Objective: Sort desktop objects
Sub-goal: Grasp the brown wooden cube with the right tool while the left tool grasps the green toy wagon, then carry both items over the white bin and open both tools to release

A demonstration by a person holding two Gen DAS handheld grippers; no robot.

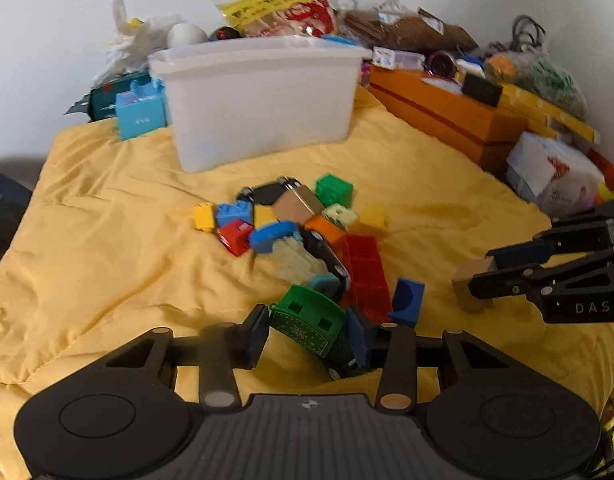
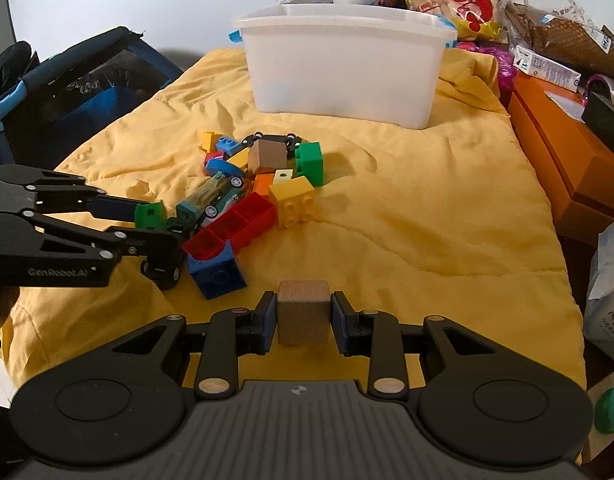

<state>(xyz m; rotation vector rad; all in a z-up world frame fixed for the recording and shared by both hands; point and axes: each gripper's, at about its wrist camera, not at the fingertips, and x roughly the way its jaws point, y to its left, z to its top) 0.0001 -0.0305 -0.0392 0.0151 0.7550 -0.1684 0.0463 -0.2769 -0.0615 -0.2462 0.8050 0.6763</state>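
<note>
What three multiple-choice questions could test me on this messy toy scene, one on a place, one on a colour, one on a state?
1. Where does the white bin stand?
A. beyond the toy pile
B. on the orange box
C. beside the right gripper

2. What colour is the cloth under the toys?
A. blue
B. yellow
C. grey

3. What is between the right gripper's fingers?
A. nothing
B. a red brick
C. a wooden cube

Key: 1 A, the bin stands behind the toy pile; 2 B, yellow fabric covers the surface; 3 C, both pads press the cube's sides.
</note>
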